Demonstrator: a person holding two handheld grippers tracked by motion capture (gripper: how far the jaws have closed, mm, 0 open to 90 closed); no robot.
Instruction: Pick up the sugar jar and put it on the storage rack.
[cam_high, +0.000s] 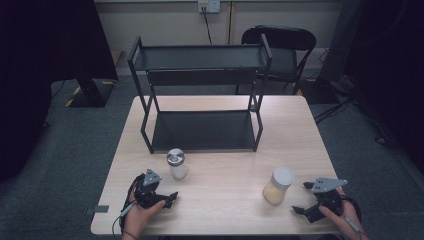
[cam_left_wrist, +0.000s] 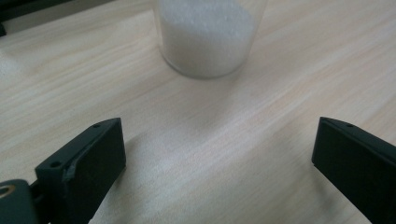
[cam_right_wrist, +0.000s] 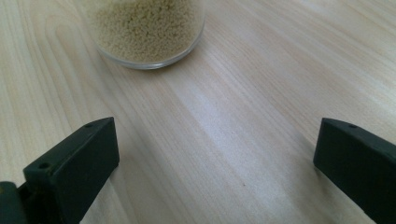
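A glass shaker of white grains (cam_high: 177, 164) with a metal cap stands on the wooden table (cam_high: 225, 165), in front of the black shelf rack (cam_high: 202, 95). My left gripper (cam_high: 167, 197) lies just below and left of it, open and empty; in the left gripper view the shaker (cam_left_wrist: 208, 37) stands a short way beyond the spread jaws. A jar of yellow grains (cam_high: 278, 185) with a white lid stands at the right. My right gripper (cam_high: 303, 197) rests to its right, open and empty; the jar (cam_right_wrist: 147, 30) sits ahead of its jaws.
The two-tier rack takes up the table's far half, both of its shelves bare. A black chair (cam_high: 280, 50) stands behind the table. A dark stand (cam_high: 92, 90) is on the floor at the far left. Bare tabletop lies between the two containers.
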